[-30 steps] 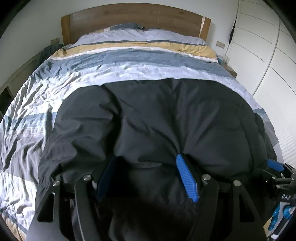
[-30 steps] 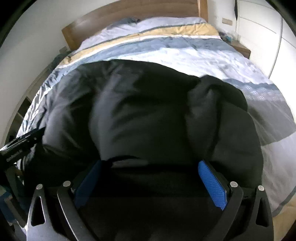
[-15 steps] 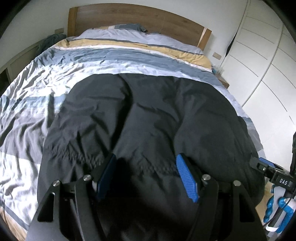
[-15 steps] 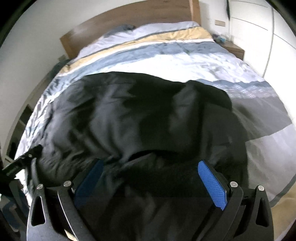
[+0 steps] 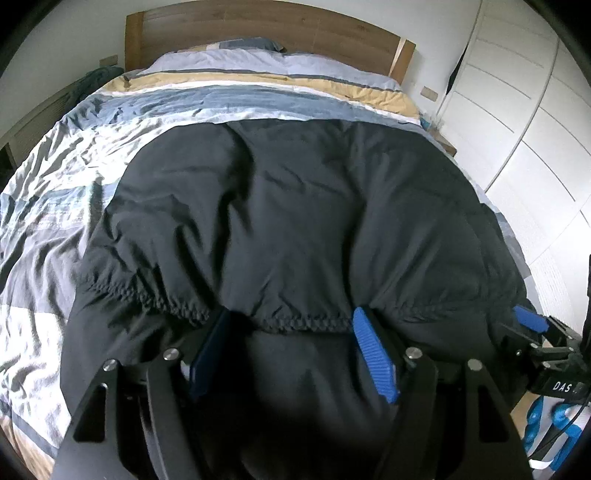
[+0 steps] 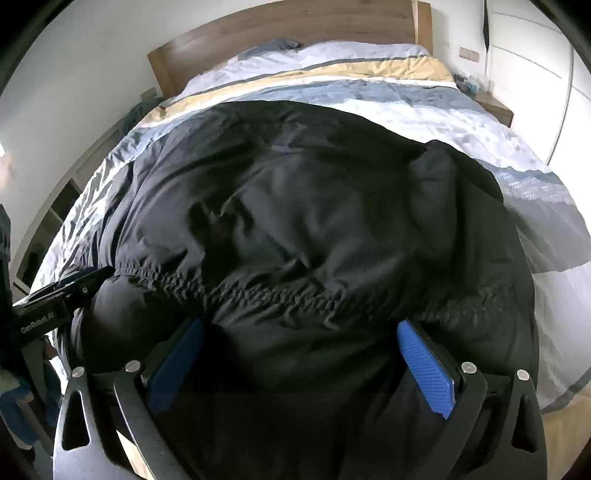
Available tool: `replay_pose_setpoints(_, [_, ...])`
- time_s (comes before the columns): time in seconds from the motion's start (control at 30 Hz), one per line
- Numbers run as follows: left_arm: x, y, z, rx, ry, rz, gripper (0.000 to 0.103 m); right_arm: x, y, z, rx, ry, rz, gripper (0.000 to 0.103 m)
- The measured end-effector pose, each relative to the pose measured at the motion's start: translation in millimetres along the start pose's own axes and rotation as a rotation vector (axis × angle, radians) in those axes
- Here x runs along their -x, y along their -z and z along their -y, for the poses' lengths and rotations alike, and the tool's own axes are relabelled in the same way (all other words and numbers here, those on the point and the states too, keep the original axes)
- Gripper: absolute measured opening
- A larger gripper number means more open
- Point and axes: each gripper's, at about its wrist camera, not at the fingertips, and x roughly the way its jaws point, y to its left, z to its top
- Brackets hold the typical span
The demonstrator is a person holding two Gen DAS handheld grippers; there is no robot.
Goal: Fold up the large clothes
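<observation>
**Q:** Which step am I working, and what does the next move call for?

**A:** I am judging this as the setup for a fold. The jacket (image 5: 295,221) is lying spread on the bed (image 5: 55,206), its elastic hem (image 5: 295,325) running across just ahead of both sets of fingertips. The next move calls for closing each gripper on the hem, then carrying it away from me toward the headboard (image 5: 258,22).

**Q:** How are the jaws standing?

**A:** The left gripper (image 5: 291,354) is standing wide open, with puffy jacket fabric bulging between the pads (image 5: 373,354). I am seeing no pinch on it. The right gripper (image 6: 299,365) is likewise spread wide, the hem lying just beyond its fingertips and fabric filling the gap. Neither is lifting anything.
</observation>
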Motion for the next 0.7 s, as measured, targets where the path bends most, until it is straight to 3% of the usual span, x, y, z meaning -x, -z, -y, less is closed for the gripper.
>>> replay_pose_setpoints(0.37, [-30.9, -17.2, -9.3, -0.003, -0.018, -0.024, 0.086, -20.9, -16.5, 23.7, 0.024, 0.026, 0.003, 0.103])
replay_pose_setpoints(0.7, [-77.8, -66.3, -6.0, -0.024, -0.053, -0.079, 0.088, -70.0, -62.7, 42.3, 0.006, 0.003, -0.051, 0.103])
